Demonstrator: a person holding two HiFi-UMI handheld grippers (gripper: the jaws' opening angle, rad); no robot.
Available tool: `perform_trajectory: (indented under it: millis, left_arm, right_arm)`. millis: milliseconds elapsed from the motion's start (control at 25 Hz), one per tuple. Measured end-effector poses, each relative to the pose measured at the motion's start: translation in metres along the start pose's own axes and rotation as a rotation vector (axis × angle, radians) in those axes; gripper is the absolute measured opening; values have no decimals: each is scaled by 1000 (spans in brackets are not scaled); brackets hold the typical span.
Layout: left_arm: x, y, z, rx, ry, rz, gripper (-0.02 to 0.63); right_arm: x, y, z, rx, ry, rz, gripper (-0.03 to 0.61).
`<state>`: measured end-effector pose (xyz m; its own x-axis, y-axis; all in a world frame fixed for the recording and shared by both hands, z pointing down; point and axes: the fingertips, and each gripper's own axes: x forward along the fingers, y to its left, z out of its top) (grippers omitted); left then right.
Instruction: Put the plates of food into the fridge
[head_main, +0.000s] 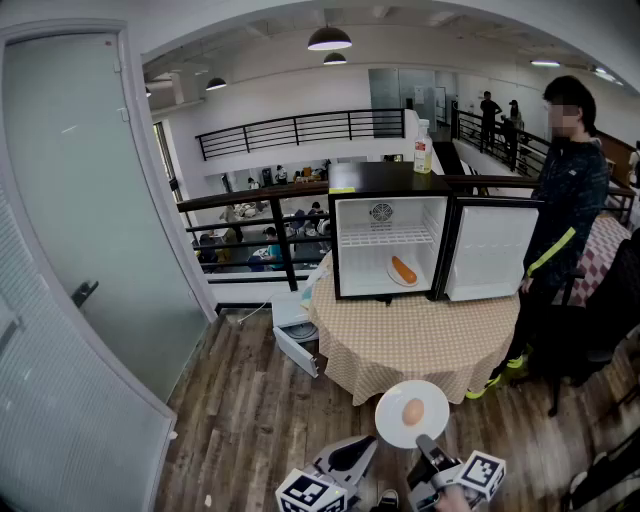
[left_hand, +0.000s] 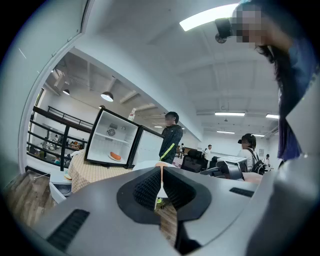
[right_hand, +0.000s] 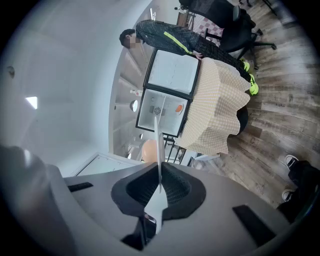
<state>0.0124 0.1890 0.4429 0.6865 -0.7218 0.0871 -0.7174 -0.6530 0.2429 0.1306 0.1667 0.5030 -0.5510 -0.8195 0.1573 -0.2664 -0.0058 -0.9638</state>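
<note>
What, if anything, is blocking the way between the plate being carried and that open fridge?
Nothing visible. The right gripper holds the plate short of the table, the fridge has its door swung open, and the person stands beside it, not before the opening. A second plate lies inside.

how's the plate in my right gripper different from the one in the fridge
The held plate is in mid-air, clamped at its rim by the right gripper. The fridge plate lies on the bottom of the open fridge, under the wire shelf. The held plate carries a round, egg-like item, while the fridge plate carries a long orange one. Both plates are white and round.
</note>
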Motion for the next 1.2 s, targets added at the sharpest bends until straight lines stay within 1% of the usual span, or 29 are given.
perform_trajectory:
  millis: [200, 360, 560, 840, 1200]
  left_arm:
    - [-4, 4, 5, -20, -18, 7, 17]
    - [-3, 13, 5, -28, -13, 24, 17]
    - [8, 21, 6, -33, -11, 29, 17]
    - [42, 32, 8, -27, -7, 23, 17]
    - [104, 43, 17, 5, 5, 16, 18]
  right_arm:
    - [-2, -1, 3, -20, -8, -10, 26]
    - [2, -10, 8, -46, -6, -41, 26]
    - [11, -12, 14, -32, 9, -41, 27]
    - [28, -21, 40, -17, 18, -46, 27]
    - [55, -32, 93, -25, 14, -42, 28]
